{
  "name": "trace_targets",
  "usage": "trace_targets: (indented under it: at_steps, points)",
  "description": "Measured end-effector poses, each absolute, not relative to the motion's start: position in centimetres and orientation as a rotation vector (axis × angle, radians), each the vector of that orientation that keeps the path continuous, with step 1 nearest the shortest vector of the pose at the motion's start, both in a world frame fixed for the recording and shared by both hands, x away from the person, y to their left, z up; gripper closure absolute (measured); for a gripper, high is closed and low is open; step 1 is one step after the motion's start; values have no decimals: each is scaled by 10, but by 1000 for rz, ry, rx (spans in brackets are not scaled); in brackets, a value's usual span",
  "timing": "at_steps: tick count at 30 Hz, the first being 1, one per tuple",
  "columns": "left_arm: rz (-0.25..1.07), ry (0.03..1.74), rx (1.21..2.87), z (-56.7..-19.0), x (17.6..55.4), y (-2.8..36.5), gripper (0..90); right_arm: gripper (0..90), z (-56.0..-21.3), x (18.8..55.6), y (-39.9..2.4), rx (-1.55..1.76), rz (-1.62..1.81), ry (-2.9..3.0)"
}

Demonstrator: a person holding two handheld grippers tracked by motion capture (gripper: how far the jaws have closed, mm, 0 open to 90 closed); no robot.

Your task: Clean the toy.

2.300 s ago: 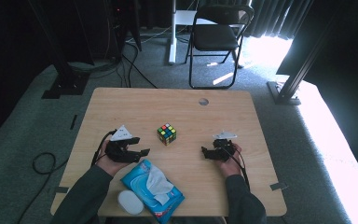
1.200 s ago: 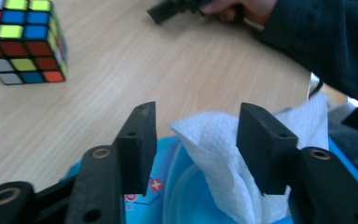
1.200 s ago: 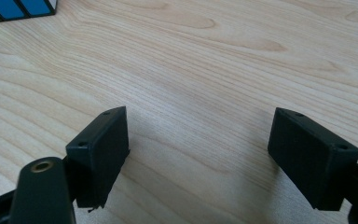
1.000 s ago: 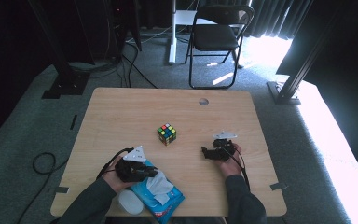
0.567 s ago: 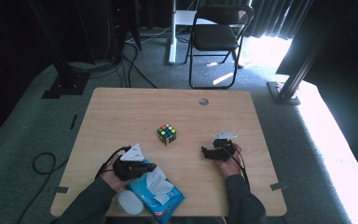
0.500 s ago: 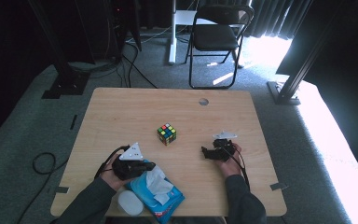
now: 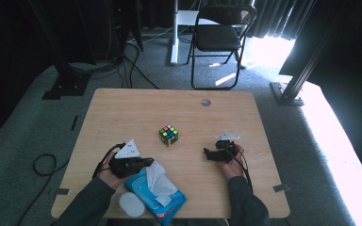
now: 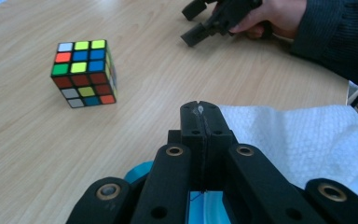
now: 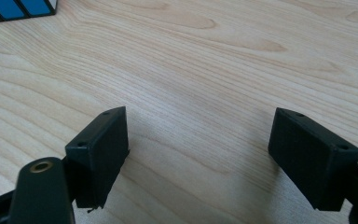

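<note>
A scrambled colour cube (image 7: 168,135) (image 8: 84,72) sits mid-table; one corner of it (image 9: 14,9) shows in the right gripper view. My left gripper (image 7: 147,163) (image 8: 200,112) lies at the near left, beside a blue wipes pack (image 7: 167,207). Its jaws are pressed together on the edge of the white wipe (image 7: 158,181) (image 8: 298,140) that sticks out of the pack, and a sliver of white shows in the seam. My right gripper (image 7: 208,154) (image 9: 198,140) (image 8: 193,21) rests on the table right of the cube, open over bare wood.
The wooden table (image 7: 122,113) has a small round hole (image 7: 206,102) at its far edge. A white round lid (image 7: 131,205) lies near the front edge left of the pack. A black folding chair (image 7: 219,37) stands beyond the table.
The left gripper has come back from beside the cube to the wipes pack and shut at the wipe's edge, then drawn slightly away. The right gripper has stayed put.
</note>
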State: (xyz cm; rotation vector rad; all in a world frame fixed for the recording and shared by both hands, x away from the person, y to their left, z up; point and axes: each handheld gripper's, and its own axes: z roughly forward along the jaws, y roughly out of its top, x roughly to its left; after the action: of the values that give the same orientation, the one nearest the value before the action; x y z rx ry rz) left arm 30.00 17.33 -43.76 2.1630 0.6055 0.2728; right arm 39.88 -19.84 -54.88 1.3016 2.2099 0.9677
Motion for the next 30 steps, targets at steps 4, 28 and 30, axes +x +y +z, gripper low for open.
trace_targets:
  at_steps: [4,28,30]
  points:
    - [303,618,2155,-435,301,176,900,196,-549,399,-198,1302,967,2210]
    - [443,752,2037,-415,312,210,900,196,-549,399,-198,1299,968,2210]
    - [452,768,2021,-414,314,214,900,196,-549,399,-198,1300,967,2210]
